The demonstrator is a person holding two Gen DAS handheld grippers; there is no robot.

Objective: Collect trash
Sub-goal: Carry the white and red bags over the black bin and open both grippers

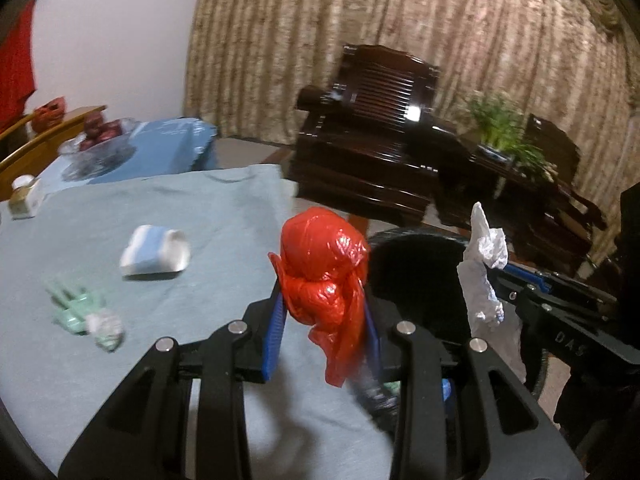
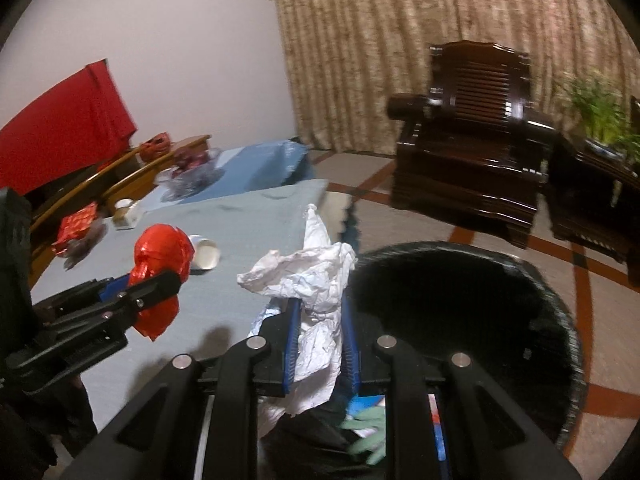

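left claw point(image 1: 324, 312): grips red bag point(image 1: 324, 268) | right claw point(image 2: 320, 344): grips white paper point(image 2: 312, 280) | marking: "DAS"

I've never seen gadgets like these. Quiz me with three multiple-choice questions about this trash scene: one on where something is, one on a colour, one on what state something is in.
1. Where is the black trash bin?
A. on the table
B. on the floor beside the table
C. on the armchair

2. What colour is the plastic bag in the left gripper?
A. red
B. green
C. yellow

3. What is the right gripper doing?
A. open and empty
B. resting on the table
C. shut on the white crumpled paper

Answers:
1. B: the right wrist view shows the bin standing on the patterned floor next to the table's edge.
2. A: the bunched bag between the blue pads is bright red.
3. C: the blue pads press the paper from both sides, above the bin.
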